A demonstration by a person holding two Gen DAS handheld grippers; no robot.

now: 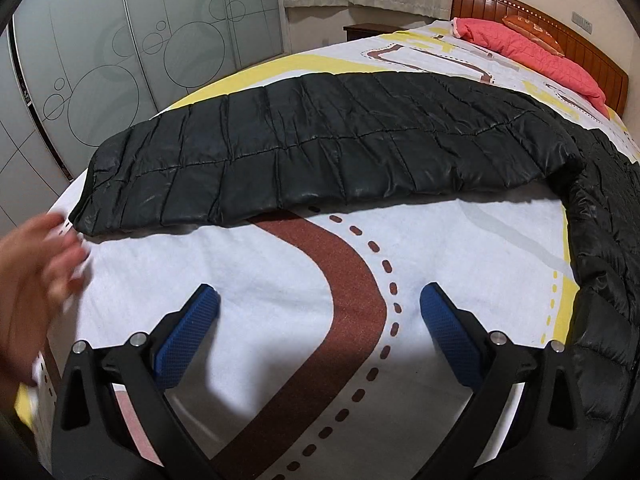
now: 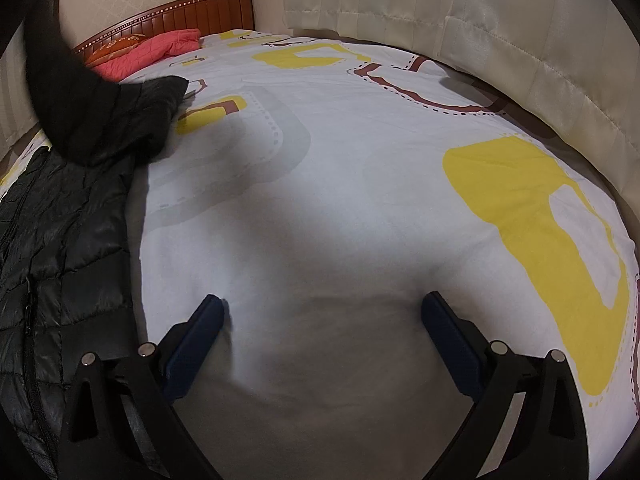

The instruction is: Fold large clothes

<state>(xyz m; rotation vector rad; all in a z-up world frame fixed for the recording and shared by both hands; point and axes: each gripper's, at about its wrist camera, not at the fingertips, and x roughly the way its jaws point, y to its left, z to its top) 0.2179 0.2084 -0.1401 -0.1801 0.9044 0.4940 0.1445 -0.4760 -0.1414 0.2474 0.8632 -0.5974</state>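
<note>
Left wrist view: black quilted puffer jacket [image 1: 320,148] on patterned bedsheet [image 1: 240,272].
Sleeve stretches crosswise beyond left gripper [image 1: 319,305]; right gripper [image 2: 322,314] farther; both jaws released, empty.

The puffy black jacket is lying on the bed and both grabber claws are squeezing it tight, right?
Not quite. The black jacket does lie on the bed, but the left gripper and right gripper are open and empty, hovering over bare sheet, as both wrist views show.
</note>
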